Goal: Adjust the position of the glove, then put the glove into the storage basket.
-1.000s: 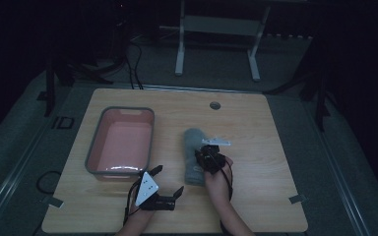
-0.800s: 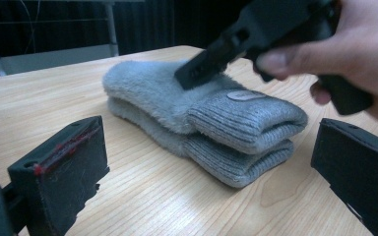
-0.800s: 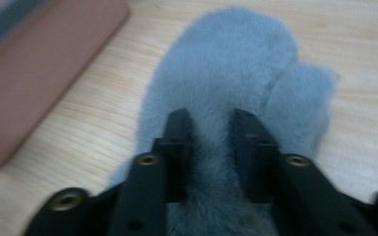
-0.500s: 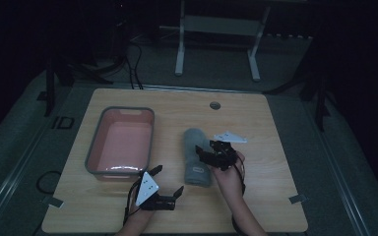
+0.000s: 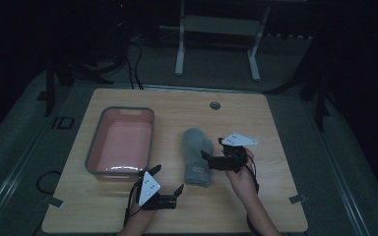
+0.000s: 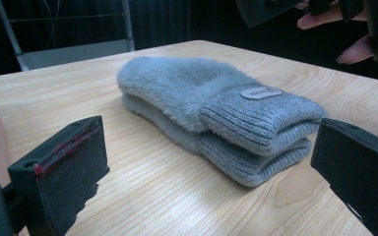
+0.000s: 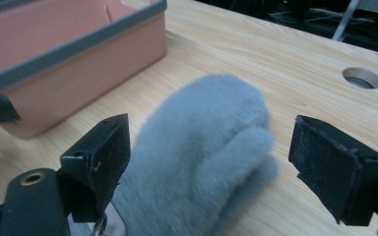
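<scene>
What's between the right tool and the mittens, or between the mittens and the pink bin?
Nothing visible. The right tool hangs open beside the stacked grey mittens, its jaws framing the fluffy end with no object between. Bare wood separates the mittens from the pink bin. The left tool sits nearer the person, off that path.

A light wooden table (image 5: 275, 128) stood in a dim room, a round hole (image 5: 215, 105) near its far edge. On it lay a pink bin with a grey rim (image 5: 122, 109) at the left and, well apart, a pair of stacked grey fuzzy mittens (image 5: 197, 155) near the centre.
</scene>
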`<state>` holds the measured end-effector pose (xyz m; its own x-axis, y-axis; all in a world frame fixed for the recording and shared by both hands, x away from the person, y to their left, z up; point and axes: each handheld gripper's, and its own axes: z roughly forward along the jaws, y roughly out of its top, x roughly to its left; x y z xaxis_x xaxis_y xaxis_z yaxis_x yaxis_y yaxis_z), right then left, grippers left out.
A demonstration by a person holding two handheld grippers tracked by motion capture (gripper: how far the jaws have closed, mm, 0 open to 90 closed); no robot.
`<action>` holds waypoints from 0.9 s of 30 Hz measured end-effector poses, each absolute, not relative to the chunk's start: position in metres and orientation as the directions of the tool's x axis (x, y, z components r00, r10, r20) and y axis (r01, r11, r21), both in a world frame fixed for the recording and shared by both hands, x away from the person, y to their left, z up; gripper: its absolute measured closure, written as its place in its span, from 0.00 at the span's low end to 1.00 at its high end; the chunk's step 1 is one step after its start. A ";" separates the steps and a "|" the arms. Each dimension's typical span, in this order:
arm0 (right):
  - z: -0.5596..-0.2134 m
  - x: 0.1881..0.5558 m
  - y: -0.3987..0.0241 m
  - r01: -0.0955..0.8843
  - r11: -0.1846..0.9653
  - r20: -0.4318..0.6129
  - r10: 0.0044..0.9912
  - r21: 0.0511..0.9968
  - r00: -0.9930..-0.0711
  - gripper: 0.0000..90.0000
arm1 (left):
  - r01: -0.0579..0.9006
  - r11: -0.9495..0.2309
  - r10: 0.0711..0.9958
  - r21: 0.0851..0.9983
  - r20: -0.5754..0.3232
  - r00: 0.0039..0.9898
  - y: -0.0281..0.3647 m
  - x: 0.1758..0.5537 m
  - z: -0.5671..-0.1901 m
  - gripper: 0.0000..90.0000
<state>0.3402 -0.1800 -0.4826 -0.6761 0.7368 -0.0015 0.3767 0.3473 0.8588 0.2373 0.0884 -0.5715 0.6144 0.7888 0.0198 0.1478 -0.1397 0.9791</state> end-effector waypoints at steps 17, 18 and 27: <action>-0.471 0.341 -0.218 0.456 0.391 0.019 0.742 0.800 -0.670 0.12 | 0.299 -0.120 0.761 0.947 -0.106 0.640 0.074 0.273 -0.491 0.01; -0.469 0.342 -0.216 0.453 0.392 0.023 0.736 0.801 -0.677 0.12 | 0.300 -0.120 0.761 0.946 -0.106 0.640 0.072 0.278 -0.486 0.01; -0.472 0.353 -0.204 0.468 0.403 0.016 0.744 0.787 -0.668 0.16 | 0.364 -0.238 0.785 0.901 -0.042 0.618 0.046 0.327 -0.468 0.09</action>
<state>0.3534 -0.2039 -0.4719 -0.6685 0.7436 0.0162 0.4676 0.4033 0.7866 0.3269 0.0458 -0.4681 0.6176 0.7854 -0.0419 0.3636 -0.2378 0.9007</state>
